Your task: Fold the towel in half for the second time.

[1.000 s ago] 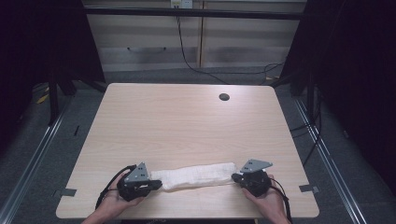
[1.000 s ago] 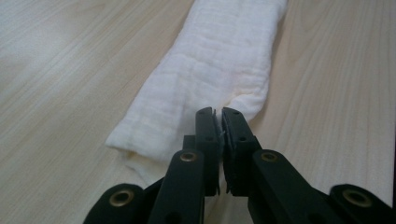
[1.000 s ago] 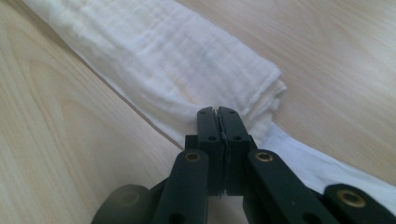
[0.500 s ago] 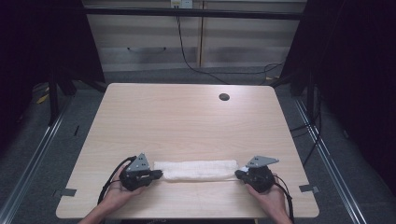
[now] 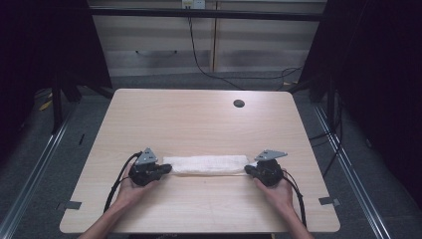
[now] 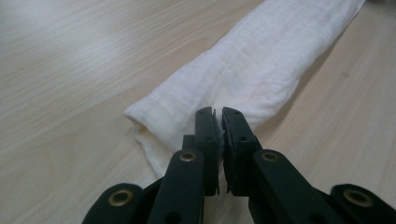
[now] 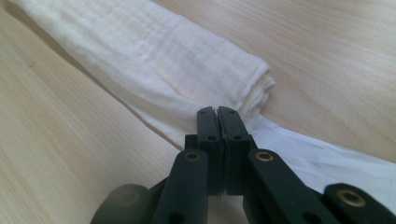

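A white cloth (image 5: 206,165), folded into a long thick strip, lies across the near part of the wooden table (image 5: 199,119). My left gripper (image 5: 166,169) is shut on the strip's left end, where a thin edge of the fabric (image 6: 243,70) is pinched between the black jaws of the left gripper (image 6: 218,122). At the other end my right gripper (image 5: 249,170) is shut on the cloth (image 7: 163,60); the jaws of the right gripper (image 7: 217,120) meet on a thin layer that trails out from the folded end. A hand holds each gripper from the table's front edge.
A dark round hole (image 5: 239,103) sits in the tabletop at the far right. Grey tape marks (image 5: 73,204) (image 5: 329,201) lie near the front corners. Metal rails run along both sides of the table, and a cabinet with hanging cables stands behind it.
Both grippers have moved away from the front edge toward the table's middle, carrying the cloth strip with them. It now lies straighter.
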Demonstrator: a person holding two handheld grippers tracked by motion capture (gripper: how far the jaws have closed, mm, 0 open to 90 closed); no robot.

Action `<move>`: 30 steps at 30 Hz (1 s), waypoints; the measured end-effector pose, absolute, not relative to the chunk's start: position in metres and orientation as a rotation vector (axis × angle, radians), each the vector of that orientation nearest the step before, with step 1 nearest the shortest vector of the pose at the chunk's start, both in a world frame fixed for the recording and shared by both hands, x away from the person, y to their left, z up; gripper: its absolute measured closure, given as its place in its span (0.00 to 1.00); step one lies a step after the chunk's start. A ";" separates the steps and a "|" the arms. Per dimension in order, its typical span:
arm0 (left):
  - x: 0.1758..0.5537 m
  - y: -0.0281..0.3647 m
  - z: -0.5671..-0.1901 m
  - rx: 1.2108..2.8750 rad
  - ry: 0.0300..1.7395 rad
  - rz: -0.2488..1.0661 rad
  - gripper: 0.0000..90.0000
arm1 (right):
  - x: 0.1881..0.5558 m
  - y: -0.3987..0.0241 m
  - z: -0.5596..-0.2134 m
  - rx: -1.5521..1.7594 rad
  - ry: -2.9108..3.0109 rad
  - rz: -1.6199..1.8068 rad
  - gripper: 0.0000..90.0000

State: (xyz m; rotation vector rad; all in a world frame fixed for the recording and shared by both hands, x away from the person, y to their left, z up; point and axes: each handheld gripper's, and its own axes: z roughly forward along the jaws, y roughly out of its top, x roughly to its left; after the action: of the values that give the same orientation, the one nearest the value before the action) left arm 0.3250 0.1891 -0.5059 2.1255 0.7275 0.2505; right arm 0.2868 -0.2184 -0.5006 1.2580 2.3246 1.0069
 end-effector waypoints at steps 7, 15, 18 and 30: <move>0.319 0.191 -0.502 2.133 0.702 0.191 0.83 | 0.283 -0.223 -0.501 1.231 2.354 1.066 0.93; 0.306 0.205 -0.491 2.122 0.709 0.187 0.64 | 0.277 -0.234 -0.495 1.282 2.332 1.236 0.79; 0.303 0.213 -0.484 2.091 0.727 0.187 0.57 | 0.268 -0.240 -0.485 1.293 2.283 1.316 0.74; 0.275 0.241 -0.469 2.005 0.810 0.162 0.33 | 0.237 -0.264 -0.465 1.326 2.126 1.418 0.51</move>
State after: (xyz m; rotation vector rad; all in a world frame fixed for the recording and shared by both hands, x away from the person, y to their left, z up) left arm 0.2753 0.2405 -0.4693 2.0053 0.8103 0.1617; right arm 0.2367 -0.2635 -0.4646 1.3256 2.1261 1.4178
